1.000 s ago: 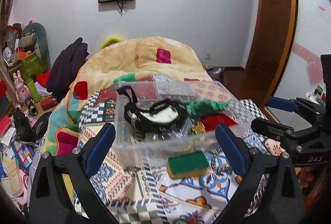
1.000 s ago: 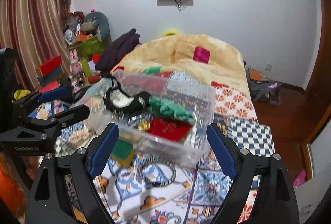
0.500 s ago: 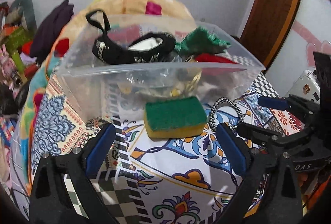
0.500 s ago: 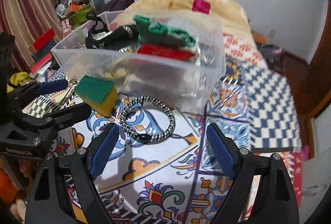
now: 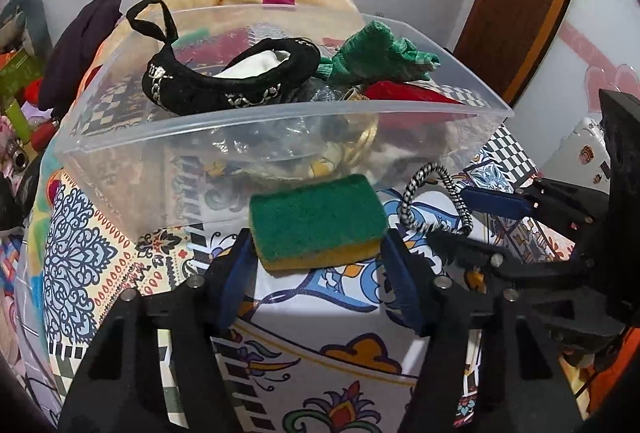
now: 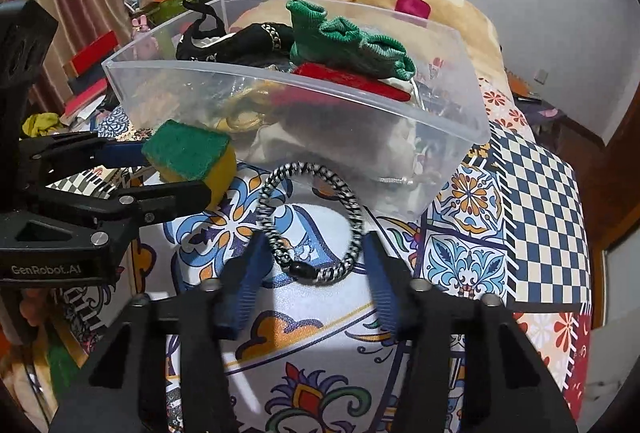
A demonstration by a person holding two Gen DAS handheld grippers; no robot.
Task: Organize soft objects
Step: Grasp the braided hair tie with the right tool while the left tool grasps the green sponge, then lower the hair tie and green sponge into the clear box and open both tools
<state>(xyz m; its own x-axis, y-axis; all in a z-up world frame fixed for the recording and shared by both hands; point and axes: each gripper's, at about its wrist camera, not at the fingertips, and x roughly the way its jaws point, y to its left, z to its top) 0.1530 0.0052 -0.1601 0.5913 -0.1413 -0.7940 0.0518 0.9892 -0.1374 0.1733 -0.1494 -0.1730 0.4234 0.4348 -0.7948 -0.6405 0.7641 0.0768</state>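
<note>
The left tongs [image 5: 316, 253] pinch the green sponge [image 5: 316, 219] just before the clear bin [image 5: 280, 121] on the bed [image 6: 536, 193]; the right tongs [image 6: 312, 265] close around the braided hair tie [image 6: 310, 221] beside it.

One readable mark here: white lettering "GenRobot.AI" runs along the side of the black plastic left gripper [image 6: 176, 175], low on its body at the left edge of the right wrist view. The left wrist view offers no print sharp enough to read on anything in it.
</note>
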